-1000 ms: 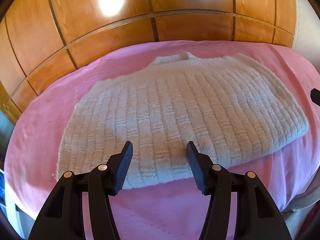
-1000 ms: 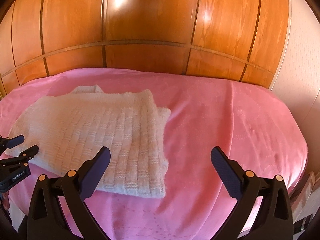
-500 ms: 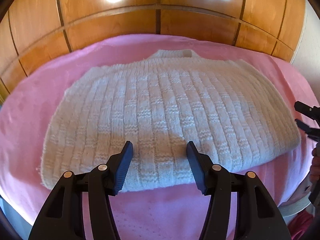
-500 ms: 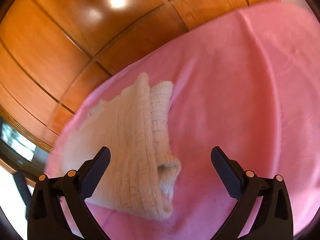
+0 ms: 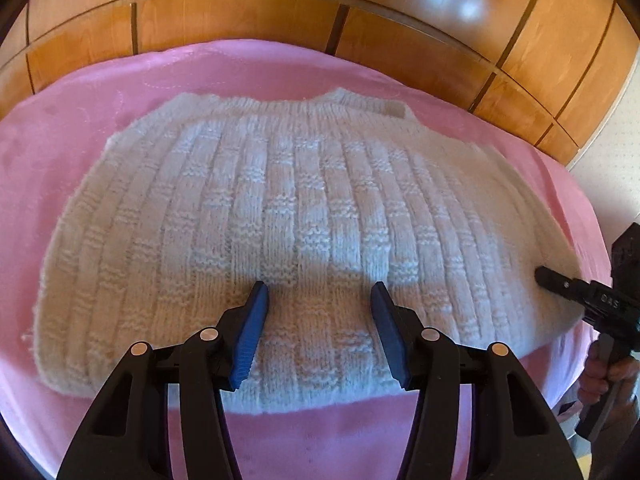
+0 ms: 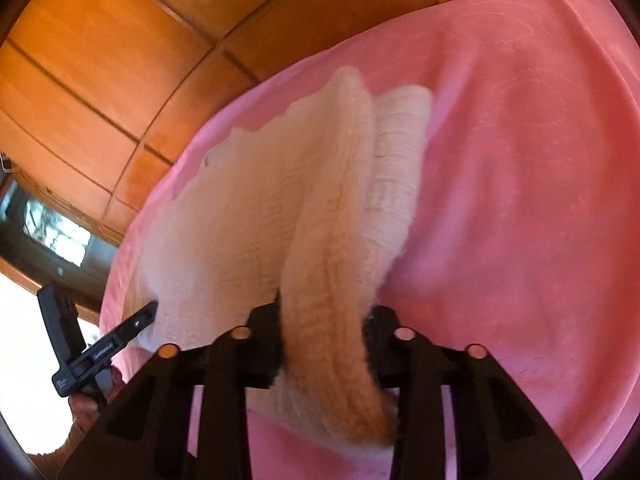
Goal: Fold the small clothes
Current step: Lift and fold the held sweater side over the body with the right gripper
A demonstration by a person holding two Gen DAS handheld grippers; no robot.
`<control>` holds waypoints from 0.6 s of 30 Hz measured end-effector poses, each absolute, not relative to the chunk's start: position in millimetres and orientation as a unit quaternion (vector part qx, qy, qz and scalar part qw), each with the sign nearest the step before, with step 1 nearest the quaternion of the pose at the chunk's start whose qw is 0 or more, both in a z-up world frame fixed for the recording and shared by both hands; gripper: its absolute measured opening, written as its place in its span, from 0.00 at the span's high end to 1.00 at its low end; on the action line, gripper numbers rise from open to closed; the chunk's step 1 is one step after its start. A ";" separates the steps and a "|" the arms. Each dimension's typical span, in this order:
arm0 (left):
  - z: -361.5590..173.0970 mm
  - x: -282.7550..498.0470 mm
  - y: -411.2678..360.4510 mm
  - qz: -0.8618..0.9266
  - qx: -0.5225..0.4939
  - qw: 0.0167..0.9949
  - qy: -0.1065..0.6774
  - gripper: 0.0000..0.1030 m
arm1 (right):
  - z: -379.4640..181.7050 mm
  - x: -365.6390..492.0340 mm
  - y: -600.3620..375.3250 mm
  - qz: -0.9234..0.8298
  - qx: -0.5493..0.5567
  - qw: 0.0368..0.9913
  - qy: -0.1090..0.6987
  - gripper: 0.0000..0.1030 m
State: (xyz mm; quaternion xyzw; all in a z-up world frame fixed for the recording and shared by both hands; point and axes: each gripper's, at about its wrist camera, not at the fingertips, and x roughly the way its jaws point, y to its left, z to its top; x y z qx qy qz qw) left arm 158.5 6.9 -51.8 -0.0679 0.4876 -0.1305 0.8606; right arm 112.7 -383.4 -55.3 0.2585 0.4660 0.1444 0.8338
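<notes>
From the left wrist view, the cream, chunky-knit small sweater [image 5: 280,232] lies flat on the pink bedspread [image 5: 248,64], neckline toward the glossy wooden panelled wall [image 5: 400,20], its sides apparently already folded in. The left gripper [image 5: 316,320] hangs over the near hem with its 2 blue-padded jaws spread and nothing between them — probably poised to take that edge. At the right edge of this view the right gripper [image 5: 560,286] reaches into the sweater's side fold, steadied by a hand [image 5: 608,376]. From the right wrist view, the right gripper [image 6: 324,340] is closing its jaws, and a thick doubled roll of the sweater [image 6: 332,240] stands pinched between them, gathered so the side can be lifted over. The left gripper [image 6: 132,324] shows at lower left, just beside the sweater's far edge.
</notes>
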 end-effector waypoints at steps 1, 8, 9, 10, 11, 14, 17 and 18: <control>-51.8 159.2 7.0 -0.131 -0.068 0.861 0.487 0.49 | -49.9 113.0 -381.6 0.148 0.254 0.834 0.467 0.75; -37.8 160.0 24.3 -0.130 -0.092 0.865 0.476 0.49 | 6.2 117.7 -346.6 0.211 0.248 0.840 0.434 0.77; -34.2 158.6 27.2 -0.126 -0.090 0.869 0.471 0.49 | 10.9 119.1 -340.8 0.216 0.248 0.840 0.431 0.77; -30.5 156.8 30.2 -0.121 -0.088 0.873 0.465 0.49 | 15.5 121.0 -334.4 0.224 0.249 0.840 0.427 0.77; -25.8 154.6 35.1 -0.117 -0.087 0.877 0.458 0.49 | 20.1 122.3 -328.9 0.231 0.251 0.839 0.424 0.77; -17.0 149.8 49.1 -0.112 -0.090 0.884 0.446 0.49 | 35.2 129.1 -302.1 0.254 0.246 0.838 0.416 0.78; -11.4 146.1 64.5 -0.104 -0.091 0.890 0.435 0.49 | 44.5 137.8 -272.2 0.273 0.233 0.836 0.415 0.78; -10.2 144.5 70.5 -0.102 -0.094 0.891 0.433 0.49 | 45.8 140.4 -260.6 0.278 0.228 0.836 0.415 0.78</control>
